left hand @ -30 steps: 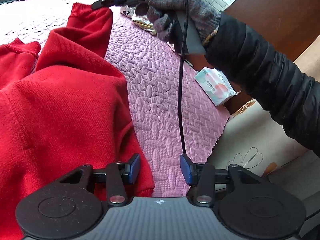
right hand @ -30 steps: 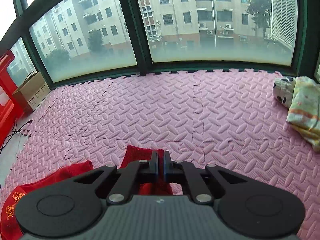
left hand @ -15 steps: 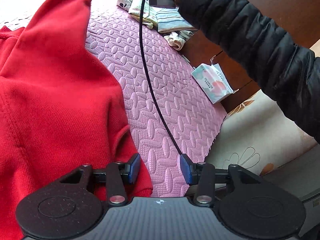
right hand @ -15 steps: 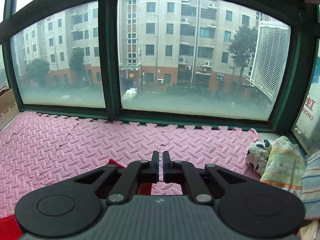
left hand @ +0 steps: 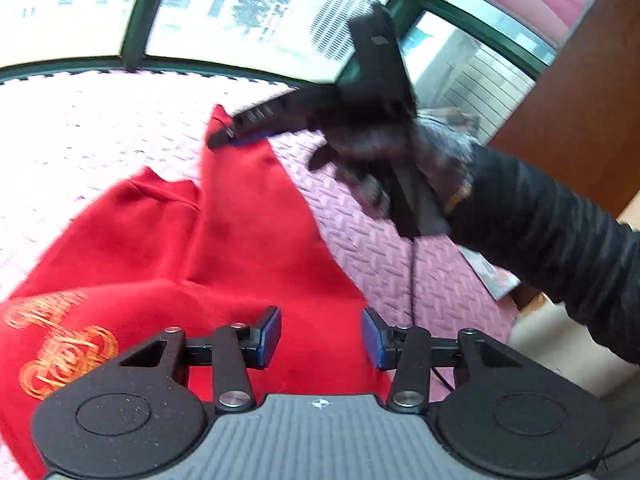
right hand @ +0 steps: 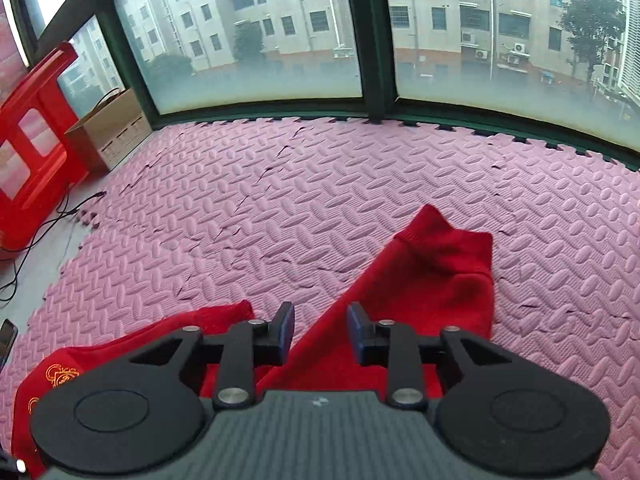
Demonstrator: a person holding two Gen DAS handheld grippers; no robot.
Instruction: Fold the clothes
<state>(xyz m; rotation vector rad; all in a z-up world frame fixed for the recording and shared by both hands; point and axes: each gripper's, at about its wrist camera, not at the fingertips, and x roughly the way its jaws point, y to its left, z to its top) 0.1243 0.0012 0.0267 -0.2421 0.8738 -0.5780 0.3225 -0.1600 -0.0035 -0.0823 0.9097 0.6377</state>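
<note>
One red sweater (right hand: 420, 292), gold print, sleeve outstretched

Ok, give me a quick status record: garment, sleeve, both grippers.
garment: red sweatshirt with gold print, lying on pink foam mat
sleeve: stretched out on mat, cuff toward window
left gripper: open, above sweatshirt body
right gripper: open, above sleeve, gripping nothing
nearby: cardboard box, red plastic stool at mat edge

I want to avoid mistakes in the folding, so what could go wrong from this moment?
The black cable hangs close by the left gripper and could snag on it. The right gripper is open above the red sleeve, whose cuff lies crumpled; the fold may wrinkle.
</note>
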